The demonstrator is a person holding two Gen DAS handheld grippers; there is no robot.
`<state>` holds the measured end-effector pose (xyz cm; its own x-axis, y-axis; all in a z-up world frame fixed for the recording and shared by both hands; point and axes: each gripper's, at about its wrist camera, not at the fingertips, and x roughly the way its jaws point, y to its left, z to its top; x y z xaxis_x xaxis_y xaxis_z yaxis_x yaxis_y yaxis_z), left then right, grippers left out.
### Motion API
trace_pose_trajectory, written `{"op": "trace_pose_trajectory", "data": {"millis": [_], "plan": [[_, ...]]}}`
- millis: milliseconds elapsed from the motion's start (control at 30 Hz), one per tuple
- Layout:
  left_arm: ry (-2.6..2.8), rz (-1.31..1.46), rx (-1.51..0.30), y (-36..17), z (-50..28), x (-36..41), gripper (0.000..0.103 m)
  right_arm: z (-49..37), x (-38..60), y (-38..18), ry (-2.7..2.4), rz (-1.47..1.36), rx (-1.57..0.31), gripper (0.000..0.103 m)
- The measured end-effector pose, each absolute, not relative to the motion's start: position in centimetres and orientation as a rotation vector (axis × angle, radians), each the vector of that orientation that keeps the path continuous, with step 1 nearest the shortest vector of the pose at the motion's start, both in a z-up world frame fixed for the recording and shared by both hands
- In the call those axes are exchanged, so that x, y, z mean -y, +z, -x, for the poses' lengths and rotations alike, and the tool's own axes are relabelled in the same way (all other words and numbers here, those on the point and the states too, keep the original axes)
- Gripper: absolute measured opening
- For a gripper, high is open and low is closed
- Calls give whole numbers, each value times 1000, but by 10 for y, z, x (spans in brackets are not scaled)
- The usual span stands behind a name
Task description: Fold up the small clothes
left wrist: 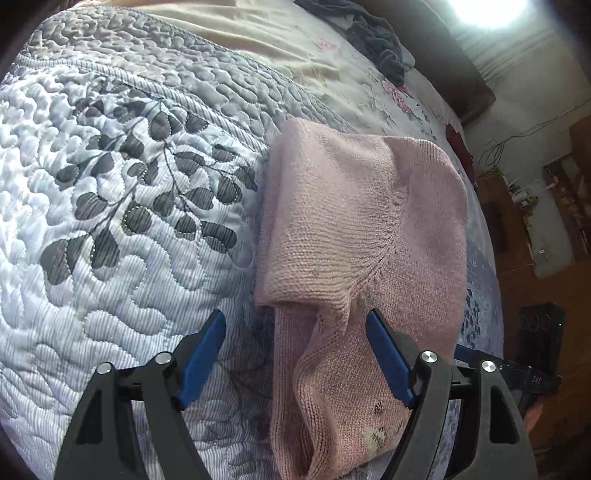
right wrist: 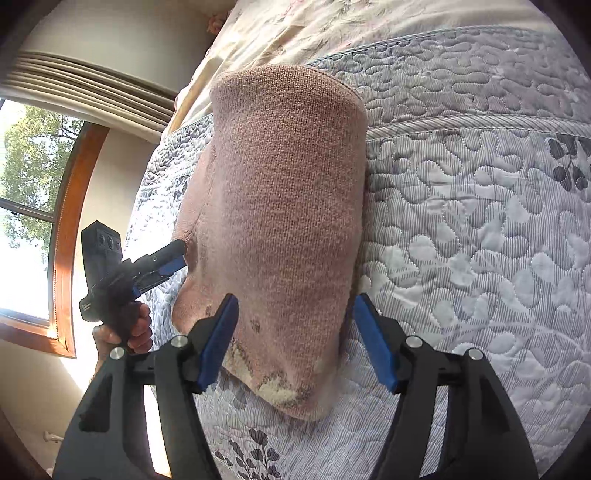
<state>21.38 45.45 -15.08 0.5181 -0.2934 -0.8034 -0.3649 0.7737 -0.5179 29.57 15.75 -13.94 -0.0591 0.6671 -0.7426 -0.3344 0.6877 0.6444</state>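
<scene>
The left hand-held gripper [left wrist: 295, 343] is hovering wide open and empty, straddling the near end of the pink knit garment [left wrist: 354, 221], which is lying partly folded on the quilted bed [left wrist: 110, 184]. The right hand-held gripper [right wrist: 293, 332] is likewise gaping open over the garment's near edge (holding nothing), so the fold seems midway; next probably calls for pinching that edge and carrying it over.

My left gripper [left wrist: 295, 325] sits wide apart, and its right finger [left wrist: 388, 354] covers part of the pink knit garment [left wrist: 354, 221], whose near end runs off the bottom edge. From the right wrist, my left hand [right wrist: 129, 332] is half hidden behind my right gripper [right wrist: 293, 306], wrist cut off. The left gripper's tips [right wrist: 177, 254] vanish behind the garment's left edge. The far dark cloth heap [left wrist: 369, 33] is cropped, its kind unclear. The right-hand shelves [left wrist: 554, 206] are too blurred to read.
</scene>
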Motion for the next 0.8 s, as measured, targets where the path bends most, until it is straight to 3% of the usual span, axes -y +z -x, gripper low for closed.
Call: {"op": "trace_pose_trajectory", "data": {"millis": [167, 467, 500, 533, 567, 633, 733, 800], "plan": [[-1, 791, -1032, -172, -229, -461, 79, -307, -170, -152, 858, -306, -1417, 69], [-144, 812, -1028, -186, -253, -444, 78, -323, -199, -188, 917, -422, -1454, 87], [-154, 816, -1022, -186, -253, -443, 75, -325, -202, -192, 923, -441, -1461, 87], [-165, 814, -1023, -187, -254, -440, 64, -326, -205, -196, 929, -464, -1467, 87], [-182, 822, -1026, -188, -253, -439, 58, -327, -207, -198, 939, -487, -1471, 84], [-199, 864, -1013, -189, -252, -439, 48, -327, -207, -199, 954, -522, -1470, 64], [-207, 890, -979, -183, -247, -436, 44, -321, -196, -189, 975, -506, -1442, 44], [-223, 884, -947, -171, -240, -429, 44, -317, -190, -177, 981, -488, -1421, 37]]}}
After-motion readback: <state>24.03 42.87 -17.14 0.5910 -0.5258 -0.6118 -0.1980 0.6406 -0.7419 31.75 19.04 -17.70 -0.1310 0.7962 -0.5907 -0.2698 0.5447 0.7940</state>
